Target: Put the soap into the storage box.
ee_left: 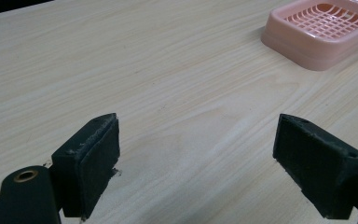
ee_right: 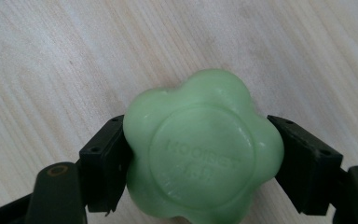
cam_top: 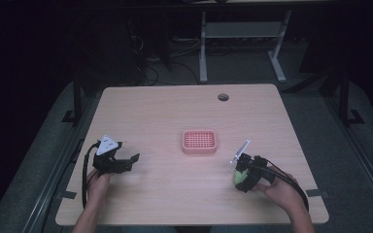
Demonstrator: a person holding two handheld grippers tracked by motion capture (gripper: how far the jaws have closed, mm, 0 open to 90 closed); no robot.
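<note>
High view, right gripper [cam_top: 241, 175] fingers clamping green soap [ee_right: 200, 149] near table [cam_top: 165, 107] front edge, left gripper [cam_top: 128, 162] fingers wide apart, empty.

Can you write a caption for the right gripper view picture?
Right gripper squeezing a green flower-shaped soap above the wooden table.

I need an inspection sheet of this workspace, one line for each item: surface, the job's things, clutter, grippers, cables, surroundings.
Surface: light wooden table with a round cable hole near the far edge.
Job's things: green flower-shaped soap held between the right jaws; pink slotted soap dish at mid-table, nothing in it.
Clutter: nothing seen.
Grippers: left gripper open, jaws wide apart above bare wood; right gripper shut on the soap.
Cables: a black cable trails from the left gripper, another cable from the right one.
Surroundings: dark room, white desk frame and loose floor cables behind the table.
</note>
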